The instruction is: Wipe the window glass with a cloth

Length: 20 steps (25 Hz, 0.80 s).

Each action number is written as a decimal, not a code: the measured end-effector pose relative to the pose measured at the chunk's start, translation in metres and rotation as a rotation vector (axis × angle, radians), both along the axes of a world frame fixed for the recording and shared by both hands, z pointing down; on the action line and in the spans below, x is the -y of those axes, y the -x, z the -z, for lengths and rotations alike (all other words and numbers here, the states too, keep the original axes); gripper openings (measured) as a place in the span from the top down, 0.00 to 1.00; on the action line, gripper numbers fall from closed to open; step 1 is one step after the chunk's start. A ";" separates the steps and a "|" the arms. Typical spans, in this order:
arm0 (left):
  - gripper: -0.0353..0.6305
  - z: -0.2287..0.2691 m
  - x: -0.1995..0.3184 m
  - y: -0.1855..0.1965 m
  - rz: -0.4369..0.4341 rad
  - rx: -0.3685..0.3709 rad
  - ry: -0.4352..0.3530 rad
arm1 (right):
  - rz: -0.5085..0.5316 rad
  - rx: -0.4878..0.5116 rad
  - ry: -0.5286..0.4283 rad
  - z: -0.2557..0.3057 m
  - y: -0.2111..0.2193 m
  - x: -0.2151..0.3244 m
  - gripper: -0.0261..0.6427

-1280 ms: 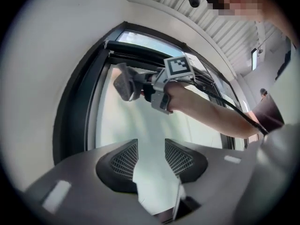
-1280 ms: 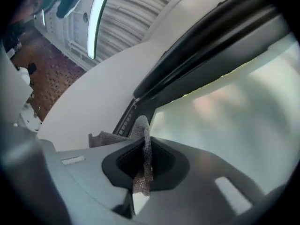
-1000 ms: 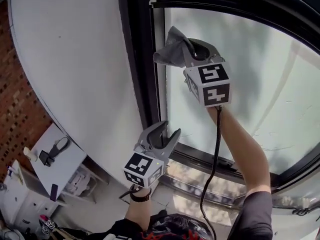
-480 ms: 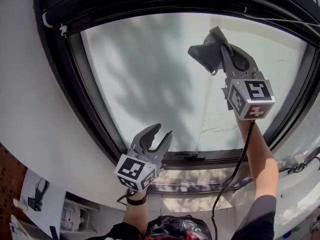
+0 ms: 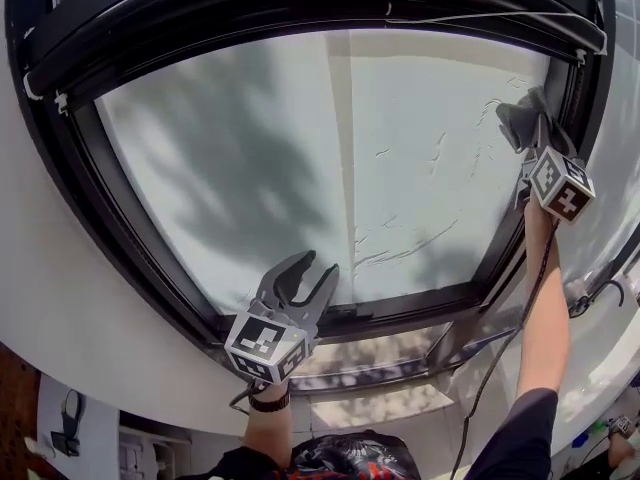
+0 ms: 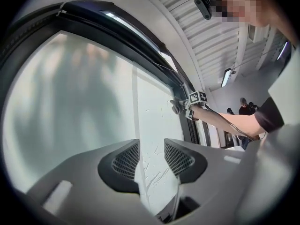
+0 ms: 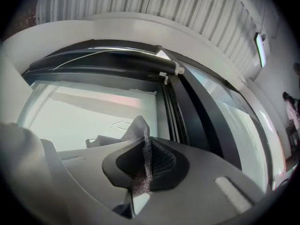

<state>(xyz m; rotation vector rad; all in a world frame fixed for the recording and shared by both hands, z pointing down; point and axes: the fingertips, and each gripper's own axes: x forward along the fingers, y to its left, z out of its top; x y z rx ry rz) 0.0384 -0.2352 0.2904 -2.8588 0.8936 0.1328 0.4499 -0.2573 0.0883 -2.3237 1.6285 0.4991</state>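
The frosted window glass [image 5: 300,148] fills a black frame [image 5: 110,218]. At the pane's right edge my right gripper [image 5: 527,118] is raised, shut on a grey cloth [image 5: 518,120] that lies against the glass. Seen from the right gripper view, the cloth [image 7: 140,144] is pinched between the pads, with its free end [image 7: 138,125] sticking out ahead. Low by the frame's bottom rail my left gripper [image 5: 305,273] hangs open, nothing between its fingers [image 6: 126,161]. The left gripper view shows the right gripper [image 6: 180,106] and the cloth [image 6: 176,107] far off at the pane's right side.
White wall [image 5: 60,298] curves round the window on the left. A thin cord [image 5: 480,16] runs along the top of the frame. Scratch-like marks [image 5: 400,248] show on the lower glass. A second glass pane [image 7: 243,125] lies right of the black post [image 7: 187,111]. People [image 6: 243,108] stand far back.
The right gripper has carried the cloth across the glass from the left side to the right edge. The left gripper has stayed low by the bottom rail.
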 end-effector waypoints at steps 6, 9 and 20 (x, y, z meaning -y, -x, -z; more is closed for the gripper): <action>0.72 0.000 0.003 0.018 0.047 -0.004 -0.001 | 0.349 -0.229 -0.069 0.011 0.139 0.008 0.94; 0.72 -0.003 0.005 0.047 0.106 -0.006 0.011 | 0.630 -0.376 -0.126 0.011 0.278 0.008 0.94; 0.74 -0.012 -0.014 0.225 0.439 -0.039 0.022 | 1.068 -0.499 -0.050 -0.046 0.637 0.043 0.94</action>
